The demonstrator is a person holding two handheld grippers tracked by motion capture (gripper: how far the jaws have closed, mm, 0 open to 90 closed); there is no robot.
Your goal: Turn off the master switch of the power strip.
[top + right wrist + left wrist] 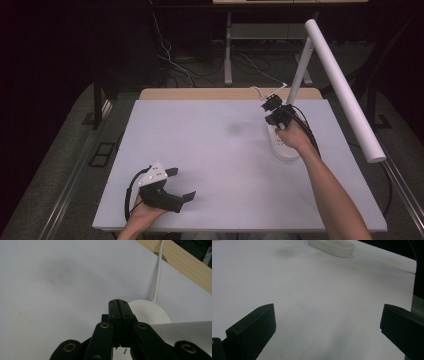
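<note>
White table (pixel 210 150), no writing I can read. My left gripper (pixel 179 183) gapes wide, near left; my right gripper (pixel 271 106), jaws together, hovers over the lamp base (pixel 282 150), far right.

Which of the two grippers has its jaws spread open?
The left gripper, near the table's front edge: its jaws stand wide apart over bare surface. The right gripper, over the white lamp base, has jaws pressed together.
</note>
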